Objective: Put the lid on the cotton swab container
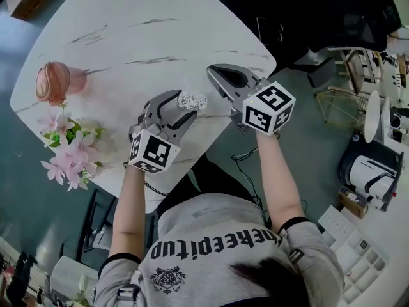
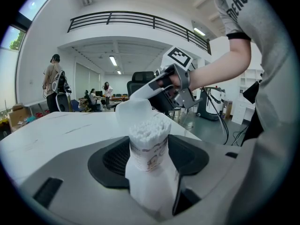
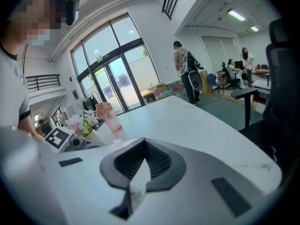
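My left gripper point(image 1: 184, 106) is shut on the cotton swab container point(image 1: 192, 100), a small clear tub packed with white swabs, its top open. In the left gripper view the container point(image 2: 149, 142) stands upright between the jaws. Just behind it hovers a translucent white lid point(image 2: 133, 110), held by my right gripper point(image 2: 161, 90). The right gripper point(image 1: 217, 74) is over the table's near edge, to the right of the container and apart from it. In the right gripper view the lid point(image 3: 136, 184) shows edge-on, pinched between the shut jaws.
The white marble table point(image 1: 140, 37) has a pink bottle point(image 1: 54, 82) and pink flowers point(image 1: 67, 149) at its left. A black chair point(image 1: 319, 18) stands off the table's far right corner. People stand far off in the room point(image 3: 183, 69).
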`<state>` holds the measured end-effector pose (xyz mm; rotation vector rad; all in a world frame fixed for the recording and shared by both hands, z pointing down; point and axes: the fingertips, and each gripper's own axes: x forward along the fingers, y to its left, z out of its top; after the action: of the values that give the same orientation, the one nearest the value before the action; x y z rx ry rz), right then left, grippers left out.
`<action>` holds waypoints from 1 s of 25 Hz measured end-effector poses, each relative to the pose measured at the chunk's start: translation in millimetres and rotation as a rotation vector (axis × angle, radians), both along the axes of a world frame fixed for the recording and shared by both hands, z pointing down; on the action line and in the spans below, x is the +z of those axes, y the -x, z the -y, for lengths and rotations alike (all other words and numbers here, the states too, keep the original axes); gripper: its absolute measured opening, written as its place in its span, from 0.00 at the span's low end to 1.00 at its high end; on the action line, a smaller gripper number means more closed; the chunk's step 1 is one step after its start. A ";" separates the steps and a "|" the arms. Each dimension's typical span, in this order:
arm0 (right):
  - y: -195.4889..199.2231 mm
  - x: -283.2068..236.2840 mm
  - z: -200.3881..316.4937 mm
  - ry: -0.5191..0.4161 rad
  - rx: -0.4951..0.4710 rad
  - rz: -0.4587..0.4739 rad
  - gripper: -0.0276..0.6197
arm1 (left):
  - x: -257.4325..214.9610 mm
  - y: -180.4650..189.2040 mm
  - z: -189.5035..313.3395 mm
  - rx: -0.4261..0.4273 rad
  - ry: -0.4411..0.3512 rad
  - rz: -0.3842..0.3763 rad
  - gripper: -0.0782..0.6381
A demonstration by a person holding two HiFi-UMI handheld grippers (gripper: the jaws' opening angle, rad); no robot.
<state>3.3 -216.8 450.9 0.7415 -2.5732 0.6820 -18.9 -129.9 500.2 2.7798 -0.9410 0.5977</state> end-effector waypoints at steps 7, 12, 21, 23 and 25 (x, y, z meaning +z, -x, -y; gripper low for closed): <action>8.3 10.8 -27.8 0.004 -0.162 -0.102 0.06 | 0.4 0.1 0.3 -0.004 0.002 0.003 0.48; 13.7 7.3 -43.0 0.025 -0.162 -0.042 0.06 | -0.2 -0.3 0.4 -0.005 0.003 0.004 0.48; 18.3 3.7 -64.7 0.006 -0.212 -0.060 0.06 | 0.4 0.0 0.7 -0.014 0.005 0.005 0.48; 18.6 3.3 -67.3 0.003 -0.218 -0.063 0.06 | 0.5 0.0 0.8 -0.014 0.006 0.006 0.48; 19.0 2.9 -70.5 0.001 -0.228 -0.071 0.06 | 0.5 -0.1 0.7 -0.015 0.008 0.006 0.48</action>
<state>-15.8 -146.3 453.8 0.4532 -2.5398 0.5738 -18.8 -130.7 500.7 2.7632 -0.9582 0.6065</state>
